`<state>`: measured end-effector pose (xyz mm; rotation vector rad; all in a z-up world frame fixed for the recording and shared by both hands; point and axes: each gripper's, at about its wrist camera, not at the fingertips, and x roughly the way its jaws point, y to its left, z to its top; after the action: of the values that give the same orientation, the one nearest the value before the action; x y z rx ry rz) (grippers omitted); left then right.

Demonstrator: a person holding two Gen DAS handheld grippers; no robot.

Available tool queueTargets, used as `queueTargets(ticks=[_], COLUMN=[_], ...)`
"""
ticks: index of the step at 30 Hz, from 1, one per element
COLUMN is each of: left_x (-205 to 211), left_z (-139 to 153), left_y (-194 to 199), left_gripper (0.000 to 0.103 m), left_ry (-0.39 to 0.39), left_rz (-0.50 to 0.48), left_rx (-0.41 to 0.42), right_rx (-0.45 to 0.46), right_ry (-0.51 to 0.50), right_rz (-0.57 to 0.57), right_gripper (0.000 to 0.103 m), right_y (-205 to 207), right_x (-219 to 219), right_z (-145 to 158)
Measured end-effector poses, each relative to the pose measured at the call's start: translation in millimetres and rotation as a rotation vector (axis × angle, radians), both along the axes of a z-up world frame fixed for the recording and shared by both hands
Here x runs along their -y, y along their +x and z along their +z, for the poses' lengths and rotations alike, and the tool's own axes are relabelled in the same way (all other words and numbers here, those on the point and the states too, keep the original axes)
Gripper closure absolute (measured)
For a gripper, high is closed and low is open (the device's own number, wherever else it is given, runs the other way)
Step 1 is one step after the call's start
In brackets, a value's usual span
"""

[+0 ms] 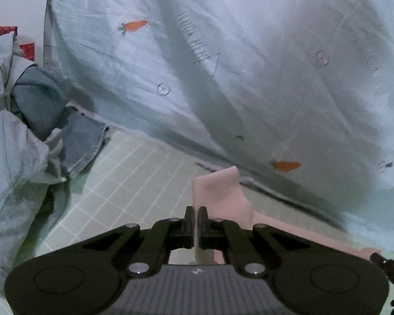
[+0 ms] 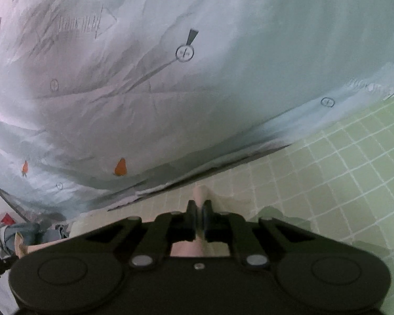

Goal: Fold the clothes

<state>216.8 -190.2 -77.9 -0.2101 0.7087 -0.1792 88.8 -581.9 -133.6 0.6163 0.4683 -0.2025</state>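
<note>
Left wrist view: the left gripper (image 1: 196, 211) is clenched on a pale pink garment (image 1: 218, 191), whose corner stands up past the fingertips over the green gridded mat (image 1: 134, 173). Right wrist view: the right gripper (image 2: 199, 206) pinches another pink edge, fabric poking out ahead, near the carrot-print sheet (image 2: 170, 92).

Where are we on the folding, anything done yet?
Early. No finished fold is visible. In hand: left hand-held gripper and right hand-held gripper are each shut on the pink garment, lifted over the green grid mat. Left: folding it, plus the crumpled pile of clothes at the mat's edge.
</note>
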Motion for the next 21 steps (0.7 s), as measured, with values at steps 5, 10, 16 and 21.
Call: queueTargets(ticks=[5,10,16,21], left_x=[-19.3,-34.2,-55.5,-59.4], left_z=[-42.1,-84.7,-107.9,-113.6], left_y=[5.0,11.3,13.1,12.9], left_gripper=[0.1,0.1,0.095,0.089], left_ry=[-0.039,-0.033,-0.068,-0.071], left_rz=[0.065,0.117,0.178,0.177], left_rx=[-0.138,-0.267,-0.334,-0.351], right_rx=[-0.082,-0.191,-0.151,-0.227], right_ry=[-0.045,-0.064,-0.099,-0.136], right_rz=[0.035,0.071,-0.028,-0.067], right_gripper=[0.097,0.066,0.039,0.053], right_y=[21.1,47.7,29.4,17.5], right_x=[-12.0,-16.4,-12.9,-6.0], right_z=[-20.0,-47.3,-34.7,-42.9])
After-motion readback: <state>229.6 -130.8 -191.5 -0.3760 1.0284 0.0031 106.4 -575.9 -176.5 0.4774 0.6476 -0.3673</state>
